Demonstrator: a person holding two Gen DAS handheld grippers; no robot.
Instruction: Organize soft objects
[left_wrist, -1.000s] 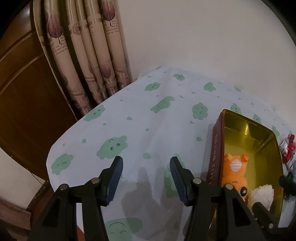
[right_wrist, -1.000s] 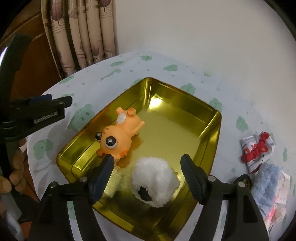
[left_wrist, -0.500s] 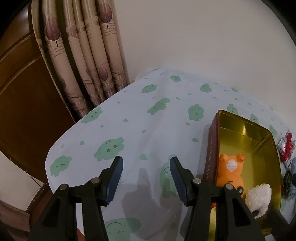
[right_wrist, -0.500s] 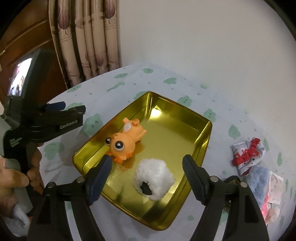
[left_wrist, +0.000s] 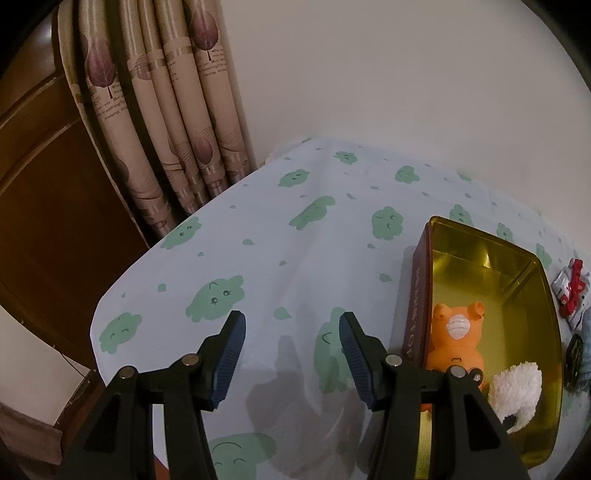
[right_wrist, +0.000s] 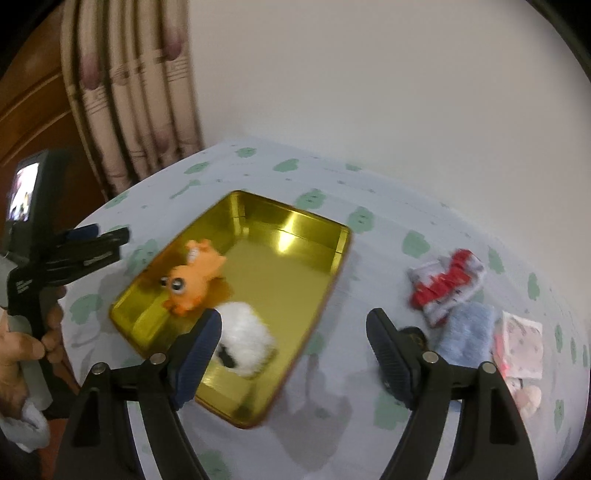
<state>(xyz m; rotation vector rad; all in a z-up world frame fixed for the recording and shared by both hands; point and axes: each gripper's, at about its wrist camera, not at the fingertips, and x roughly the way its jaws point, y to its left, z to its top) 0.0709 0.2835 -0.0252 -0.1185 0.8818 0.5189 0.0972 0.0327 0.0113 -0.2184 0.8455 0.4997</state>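
Observation:
A gold tin box (right_wrist: 280, 236) (left_wrist: 480, 243) sits on the table. Inside it lie an orange squishy toy (right_wrist: 194, 275) (left_wrist: 456, 339) and a white fluffy toy (right_wrist: 245, 336) (left_wrist: 517, 391). To the right of the box lie a red-and-white cloth item (right_wrist: 445, 282) (left_wrist: 570, 288), a blue fluffy cloth (right_wrist: 467, 332) and a pink-and-white item (right_wrist: 521, 339). My right gripper (right_wrist: 293, 341) is open and empty, above the box's near right edge. My left gripper (left_wrist: 291, 341) is open and empty over bare tablecloth, left of the box.
The table wears a white cloth with green blobs (left_wrist: 295, 229). Curtains (left_wrist: 166, 110) and a brown wooden door (left_wrist: 44, 192) stand at the left. A white wall is behind. The table's left edge (left_wrist: 99, 321) is close to the left gripper. A small dark object (right_wrist: 413, 334) lies by the blue cloth.
My right gripper has pulled back and swung right, away from the white fluffy toy; the cloth items come more into view. My left gripper has drawn back slightly. Both stay open.

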